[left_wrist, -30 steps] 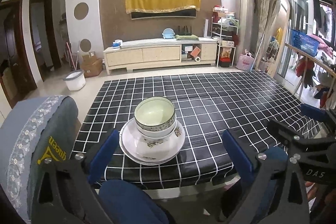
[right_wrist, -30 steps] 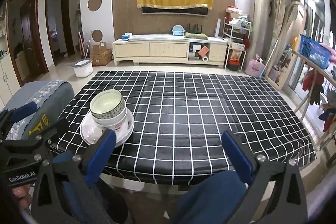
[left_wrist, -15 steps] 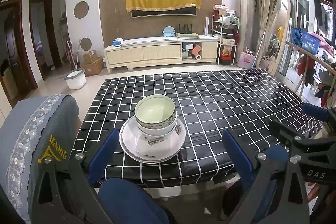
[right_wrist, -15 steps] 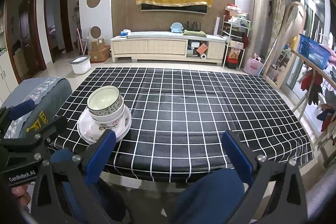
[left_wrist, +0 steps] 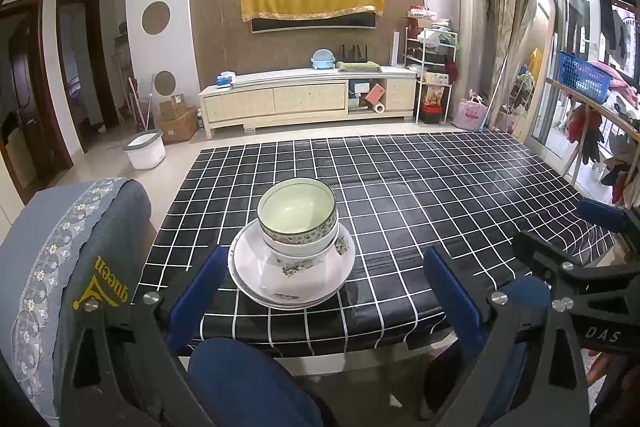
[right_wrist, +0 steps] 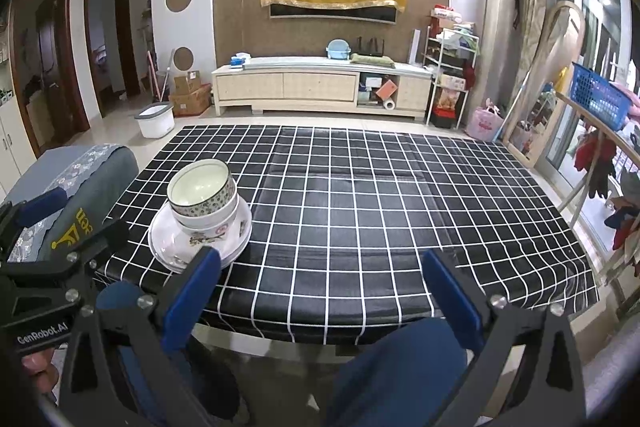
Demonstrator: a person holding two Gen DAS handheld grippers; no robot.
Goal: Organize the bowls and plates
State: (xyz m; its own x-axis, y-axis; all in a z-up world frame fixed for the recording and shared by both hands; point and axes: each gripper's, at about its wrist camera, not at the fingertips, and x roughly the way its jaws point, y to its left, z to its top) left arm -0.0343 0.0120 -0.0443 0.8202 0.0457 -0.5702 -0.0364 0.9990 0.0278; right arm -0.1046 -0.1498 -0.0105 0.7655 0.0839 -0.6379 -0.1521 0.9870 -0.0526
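On the checked tablecloth (left_wrist: 400, 187), near its front-left edge — 2 bowls (left_wrist: 298, 221) nested on stacked plates (left_wrist: 292, 277). Left gripper (left_wrist: 324, 291) & right gripper (right_wrist: 320, 291) both spread wide, empty, short of table.

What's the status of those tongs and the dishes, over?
Left tongs open, empty. Right tongs open, empty. Bowls stacked on plates, checked table. Path clear.

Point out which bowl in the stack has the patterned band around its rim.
The top bowl, nested in the plain white bowl below it; only the top one carries a dotted, greenish band outside its rim.
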